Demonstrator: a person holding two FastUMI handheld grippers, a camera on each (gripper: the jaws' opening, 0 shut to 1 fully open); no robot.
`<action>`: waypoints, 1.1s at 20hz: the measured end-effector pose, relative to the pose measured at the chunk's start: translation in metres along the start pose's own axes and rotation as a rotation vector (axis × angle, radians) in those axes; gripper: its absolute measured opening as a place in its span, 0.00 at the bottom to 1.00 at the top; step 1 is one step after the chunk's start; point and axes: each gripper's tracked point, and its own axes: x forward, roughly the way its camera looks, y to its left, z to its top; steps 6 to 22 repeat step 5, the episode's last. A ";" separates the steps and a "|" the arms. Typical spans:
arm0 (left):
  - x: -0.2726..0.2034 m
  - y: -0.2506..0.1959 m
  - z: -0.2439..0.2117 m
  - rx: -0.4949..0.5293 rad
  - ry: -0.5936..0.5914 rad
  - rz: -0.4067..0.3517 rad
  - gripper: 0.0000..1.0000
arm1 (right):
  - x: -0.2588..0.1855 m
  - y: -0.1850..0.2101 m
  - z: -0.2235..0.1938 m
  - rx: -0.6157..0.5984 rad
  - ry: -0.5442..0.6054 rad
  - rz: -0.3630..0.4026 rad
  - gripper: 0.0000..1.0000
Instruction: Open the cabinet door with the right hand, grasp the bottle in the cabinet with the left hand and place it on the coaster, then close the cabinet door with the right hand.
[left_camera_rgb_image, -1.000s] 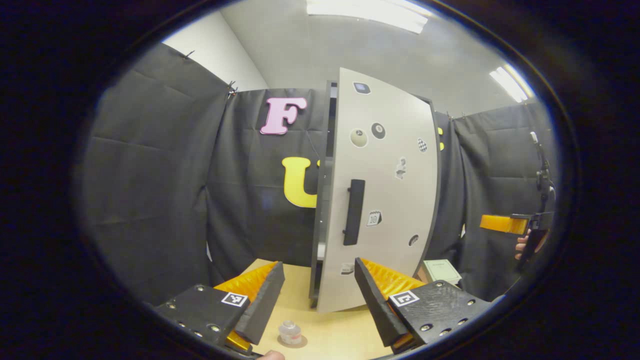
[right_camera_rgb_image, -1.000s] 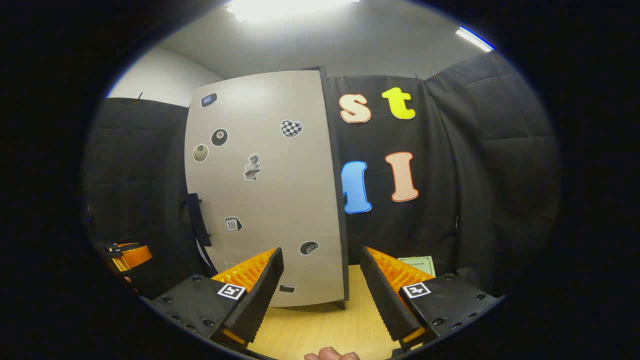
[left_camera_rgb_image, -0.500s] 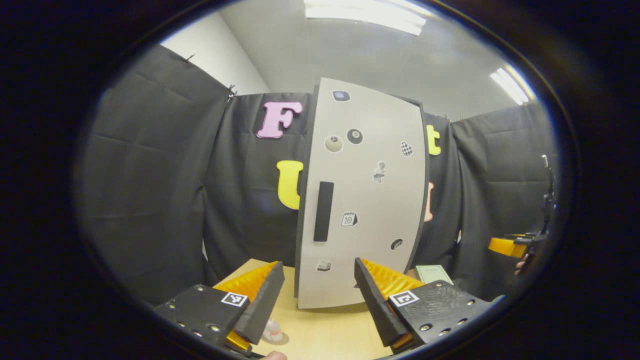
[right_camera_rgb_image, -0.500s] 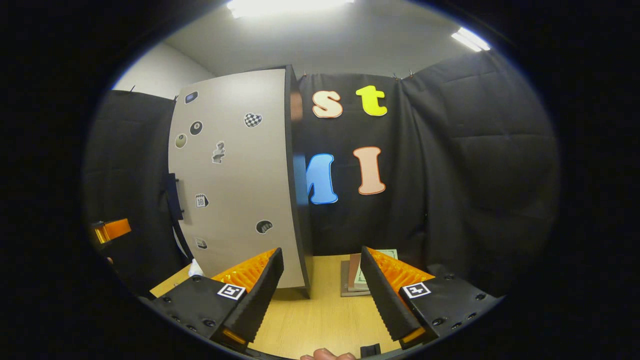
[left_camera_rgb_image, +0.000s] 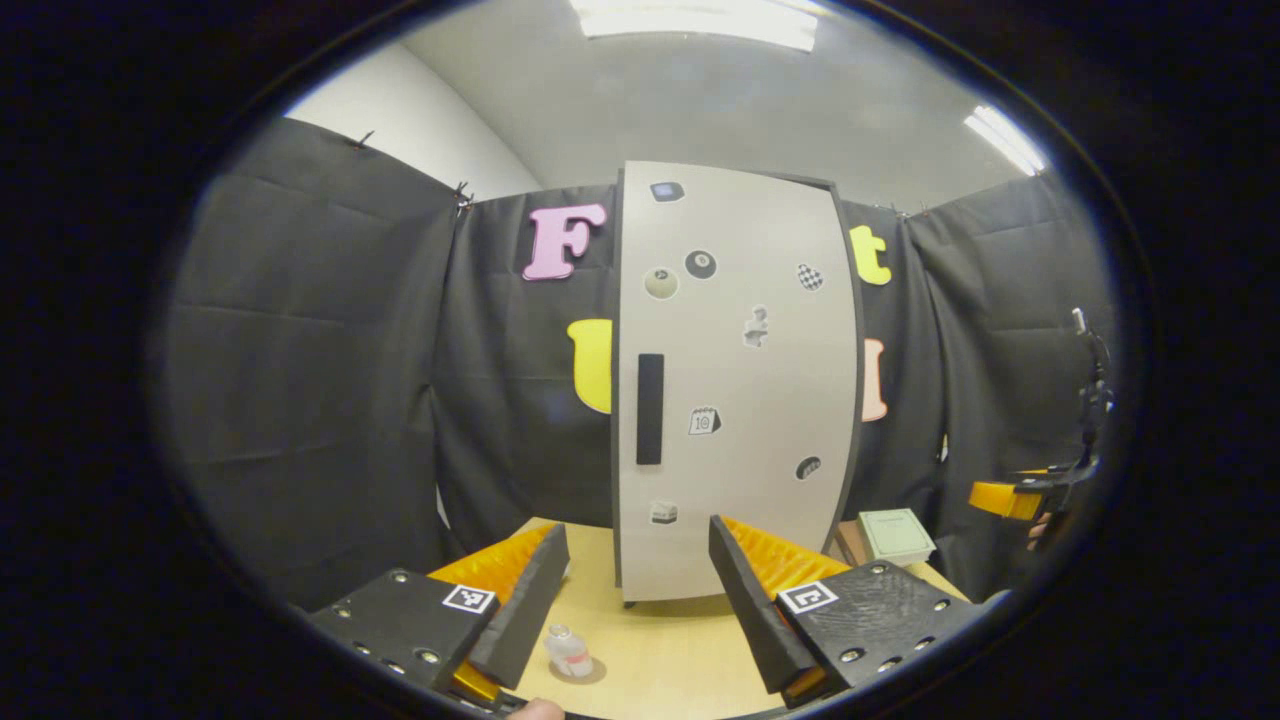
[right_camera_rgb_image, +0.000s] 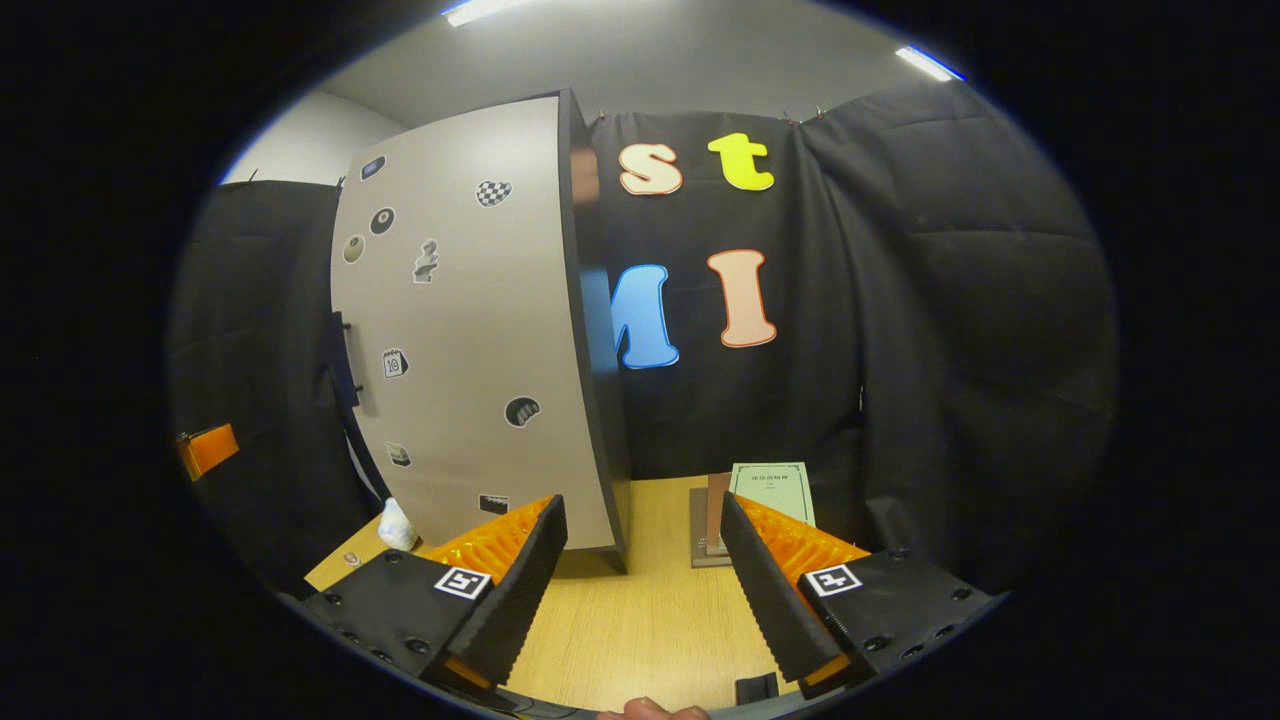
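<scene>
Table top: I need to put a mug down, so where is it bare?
The table is bare in front of the closed cabinet door, between it and the right claw. The books crowd the right of the cabinet; the bottle sits on its coaster near the left claw.

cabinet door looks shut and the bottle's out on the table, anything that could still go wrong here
1. The bottle stands on the coaster close beside the open left gripper; a careless sweep of that gripper could tip it.
2. The cabinet door looks flush, but whether it is latched cannot be told; it might swing back open.
3. The open right gripper sits near the stack of books, which a sideways pull could nudge.
</scene>
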 end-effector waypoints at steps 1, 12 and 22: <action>-0.003 0.007 -0.006 -0.009 0.011 0.006 0.85 | 0.004 0.004 -0.001 -0.001 0.009 0.000 0.98; 0.007 0.026 -0.013 -0.052 0.024 0.016 0.87 | 0.022 0.024 0.002 0.014 0.027 0.007 0.98; 0.007 0.026 -0.013 -0.052 0.024 0.016 0.87 | 0.022 0.024 0.002 0.014 0.027 0.007 0.98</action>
